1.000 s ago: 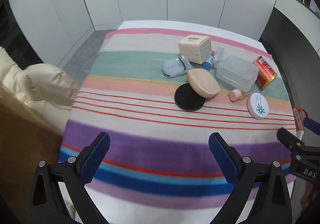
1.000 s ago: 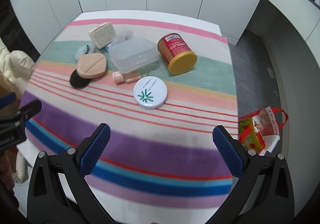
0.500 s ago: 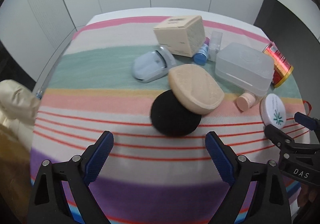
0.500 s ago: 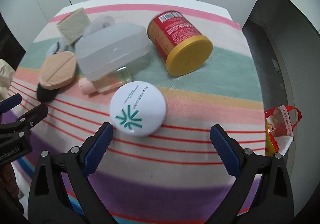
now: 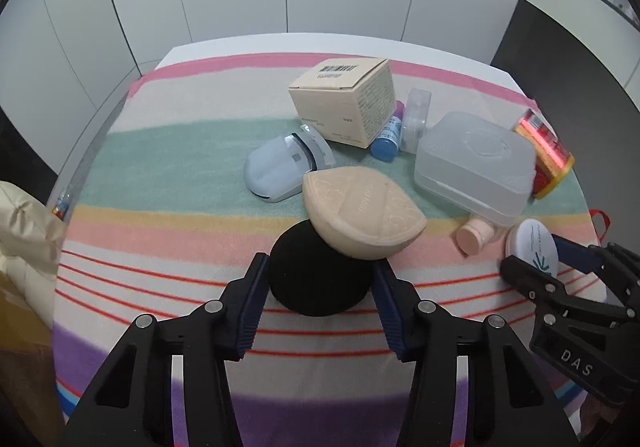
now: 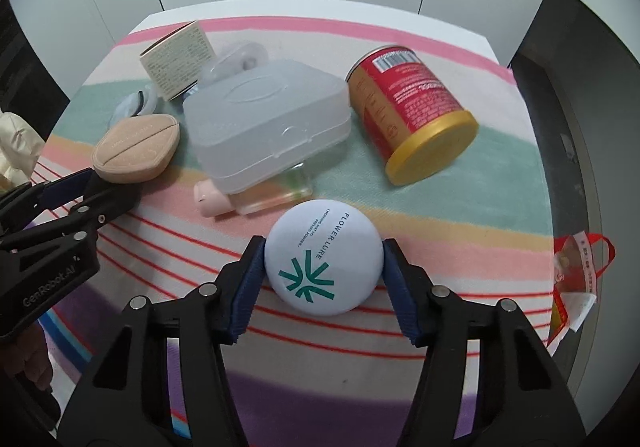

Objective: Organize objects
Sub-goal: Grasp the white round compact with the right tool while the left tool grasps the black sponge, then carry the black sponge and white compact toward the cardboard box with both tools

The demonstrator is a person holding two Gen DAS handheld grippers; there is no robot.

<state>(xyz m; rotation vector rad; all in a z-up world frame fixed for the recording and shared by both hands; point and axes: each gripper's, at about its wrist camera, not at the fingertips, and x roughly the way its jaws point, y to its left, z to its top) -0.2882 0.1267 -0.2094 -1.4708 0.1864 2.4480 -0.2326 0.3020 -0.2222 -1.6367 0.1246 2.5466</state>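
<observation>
Two hand-held grippers close in on a jumble of toiletries spread across a striped cloth point(image 5: 168, 175). Within the past second both have moved from the near edge of the table to the clutter itself, and their jaws, wide apart a moment ago, have narrowed around their targets. The left gripper point(image 5: 318, 279) now brackets the black round pad point(image 5: 316, 279), pads at or just off its sides; whether they are pressing cannot be told. The beige puff point(image 5: 360, 215) lies across the pad's far edge, so lifting the pad will likely tip the puff off. The right gripper point(image 6: 323, 273) straddles the white round compact point(image 6: 323, 257), blue pads point(image 6: 248, 283) touching its rim on both sides; it appears clamped, though the compact sits on the cloth, not yet lifted. Beyond it lies the frosted plastic case point(image 6: 268, 119), resting on a small clear bottle with a pink cap point(image 6: 210, 203); the red can with a gold lid point(image 6: 412, 119) lies on its side to the right, and the cream carton point(image 6: 178, 57) stands at the far left. In the left view a pale blue eyelash curler point(image 5: 280, 167) sits near the carton. Sorting appears only now to begin: two items bracketed, none moved.
</observation>
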